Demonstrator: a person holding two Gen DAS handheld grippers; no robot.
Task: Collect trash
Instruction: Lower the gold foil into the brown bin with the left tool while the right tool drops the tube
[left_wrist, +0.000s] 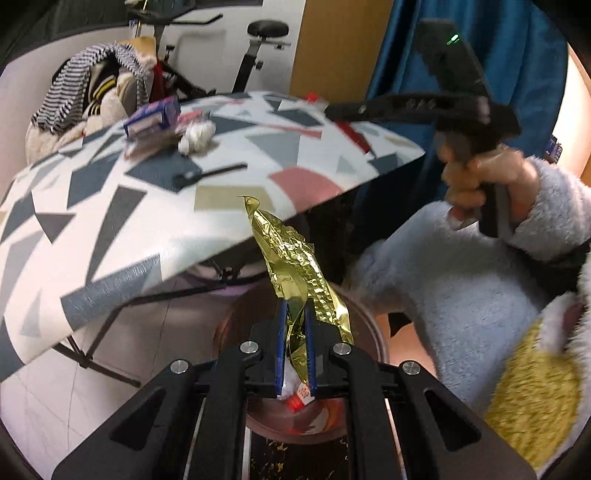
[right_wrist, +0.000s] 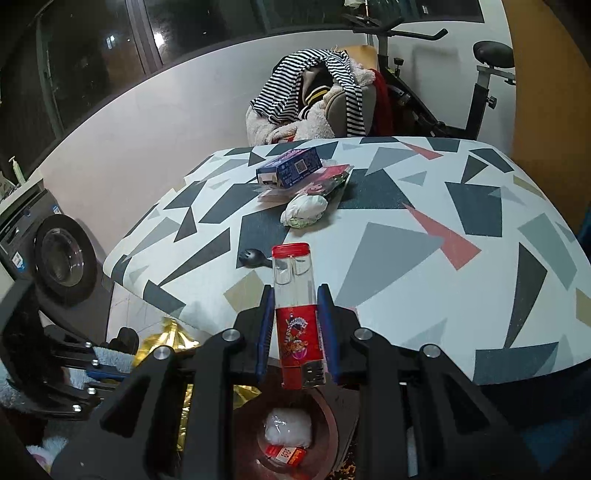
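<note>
1. The left gripper (left_wrist: 295, 343) has its fingers (left_wrist: 281, 347) clamped on a crumpled gold foil wrapper (left_wrist: 295, 258), which sticks up and forward from between them.
2. It hangs off the desk's edge, above a round brown bin (right_wrist: 328, 435) on the floor.
3. The bin already holds a white plastic wad (right_wrist: 288, 428) and a small red and white packet (right_wrist: 286, 453).
4. The right gripper (right_wrist: 297, 328) has its fingers (right_wrist: 327, 325) clamped on a clear plastic tube with a red cap and red label (right_wrist: 297, 306), held upright over the near edge of the desk (right_wrist: 443, 295), with the bin below it.
5. Still on the patterned desk: a blue carton (right_wrist: 290, 166), a flat red packet (right_wrist: 325, 181) beside it, a crumpled white wad (right_wrist: 304, 208), and a black plastic spork (right_wrist: 253, 258).
6. A hand (left_wrist: 480, 184) in a fluffy pale blue sleeve (left_wrist: 546, 206) grips the right gripper's handle.
</note>
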